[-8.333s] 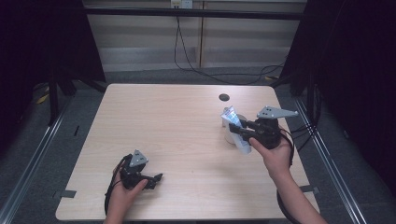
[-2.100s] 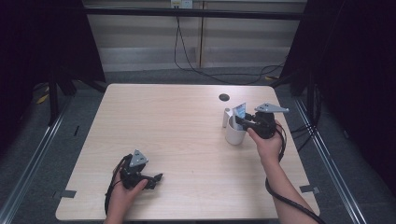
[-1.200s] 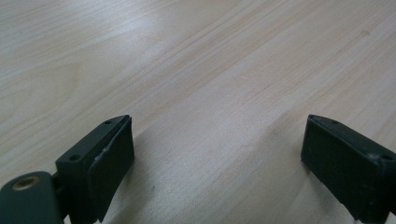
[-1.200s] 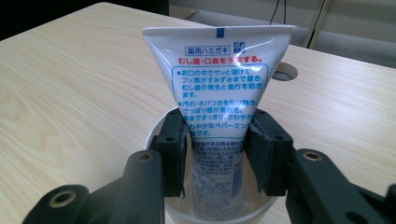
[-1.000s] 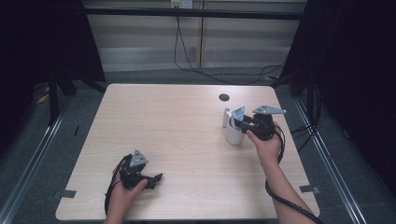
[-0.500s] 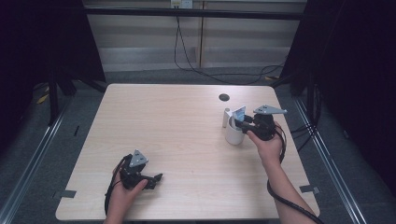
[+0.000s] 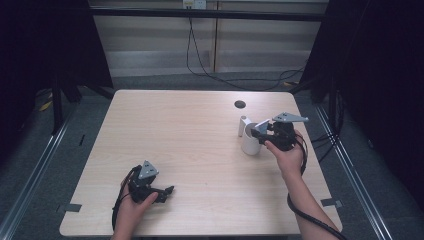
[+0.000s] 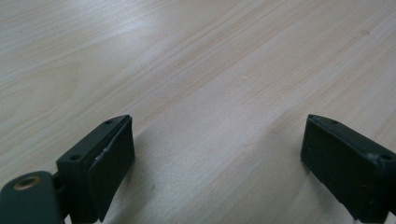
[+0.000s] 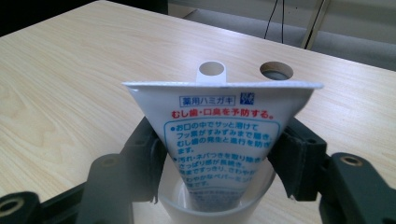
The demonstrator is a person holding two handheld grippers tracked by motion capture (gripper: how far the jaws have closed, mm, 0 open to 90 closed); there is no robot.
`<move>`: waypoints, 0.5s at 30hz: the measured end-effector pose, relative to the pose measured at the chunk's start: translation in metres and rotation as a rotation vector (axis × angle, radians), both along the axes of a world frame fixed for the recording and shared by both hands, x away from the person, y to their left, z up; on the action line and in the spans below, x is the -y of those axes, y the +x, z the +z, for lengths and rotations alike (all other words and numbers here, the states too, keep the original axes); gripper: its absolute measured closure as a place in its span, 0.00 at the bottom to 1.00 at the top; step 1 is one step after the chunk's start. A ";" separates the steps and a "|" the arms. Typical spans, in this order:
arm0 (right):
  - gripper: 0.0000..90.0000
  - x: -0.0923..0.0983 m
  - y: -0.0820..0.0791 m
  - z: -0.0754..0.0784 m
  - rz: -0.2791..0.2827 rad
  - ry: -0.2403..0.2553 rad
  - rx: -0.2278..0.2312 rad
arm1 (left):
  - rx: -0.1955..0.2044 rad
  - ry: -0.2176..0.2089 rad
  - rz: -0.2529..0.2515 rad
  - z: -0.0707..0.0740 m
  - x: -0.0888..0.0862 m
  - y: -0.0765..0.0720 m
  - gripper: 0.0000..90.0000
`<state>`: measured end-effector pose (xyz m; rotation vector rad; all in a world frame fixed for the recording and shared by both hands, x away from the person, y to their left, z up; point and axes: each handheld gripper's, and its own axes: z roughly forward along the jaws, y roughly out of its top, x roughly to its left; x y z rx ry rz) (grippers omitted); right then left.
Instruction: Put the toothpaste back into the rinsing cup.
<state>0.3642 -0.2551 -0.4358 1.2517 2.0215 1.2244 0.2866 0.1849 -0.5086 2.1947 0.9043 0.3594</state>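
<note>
Since the earliest frame the right gripper [image 7: 258, 131] has carried the toothpaste tube [image 9: 220, 135] a little farther up the table [image 7: 190, 140] and stood it in the white cup [image 7: 249, 145], and its jaws have just been opening. Seen from the right gripper view, the tube stands cap-down in the cup with its flat crimped end uppermost, and the two black jaws flank it on either side; they look close against its edges, but whether the pads press on it cannot be told. From above, cup and tube stand at the right of the table, toward its far side, just near of a round dark hole [image 7: 240, 104] in the tabletop.

At the near left, the left gripper [image 7: 167, 191] rests low by the table edge in the person's left hand [image 7: 131, 209]. Its jaws are spread wide over bare wood, with nothing between them.
</note>
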 end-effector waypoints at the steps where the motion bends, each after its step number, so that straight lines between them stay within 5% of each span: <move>1: 0.44 -0.001 0.000 0.000 0.000 -0.002 0.001 | 0.000 -0.001 -0.001 0.000 0.000 0.000 0.11; 15: 0.25 0.003 -0.003 0.002 -0.001 0.014 -0.020 | 0.001 0.000 -0.002 0.000 0.000 0.000 0.11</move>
